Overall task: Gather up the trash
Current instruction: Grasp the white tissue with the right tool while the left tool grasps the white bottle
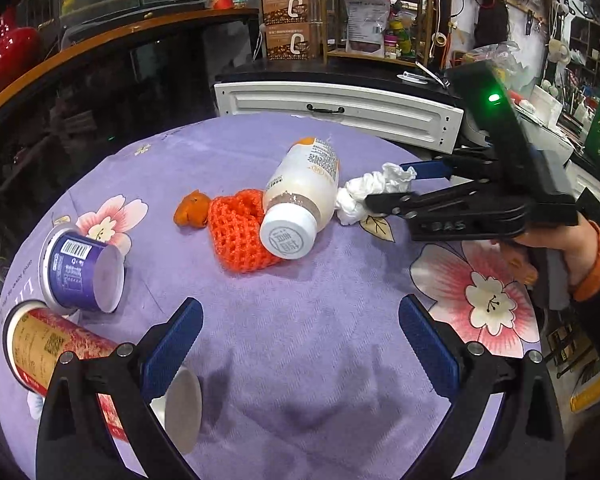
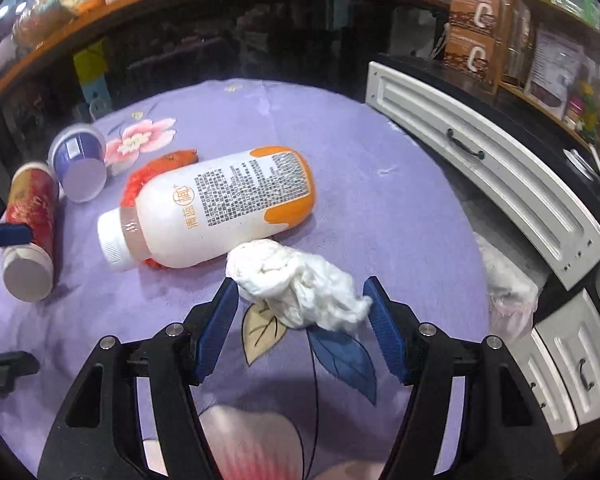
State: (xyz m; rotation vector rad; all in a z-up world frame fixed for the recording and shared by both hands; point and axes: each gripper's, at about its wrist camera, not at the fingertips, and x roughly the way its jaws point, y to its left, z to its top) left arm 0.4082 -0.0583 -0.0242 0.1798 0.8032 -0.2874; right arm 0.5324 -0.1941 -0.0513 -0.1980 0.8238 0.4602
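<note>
A crumpled white tissue (image 2: 296, 288) lies on the purple flowered cloth, against a white and orange bottle (image 2: 220, 212) lying on its side. My right gripper (image 2: 300, 308) is open with its blue pads on either side of the tissue; it shows in the left wrist view (image 1: 396, 184) with the tissue (image 1: 364, 192) at its tips. The bottle (image 1: 300, 196) rests on an orange net (image 1: 240, 232) beside an orange peel (image 1: 192, 210). My left gripper (image 1: 300, 336) is open and empty above bare cloth. A purple cup (image 1: 84, 272) and a red tube (image 1: 48, 352) lie at left.
The round table's cloth (image 1: 300, 360) ends at a white drawer cabinet (image 1: 340, 108) at the back and right. Dark wooden shelving with boxes (image 1: 292, 12) stands behind. A white plastic bag (image 2: 508, 288) hangs off the table's right edge.
</note>
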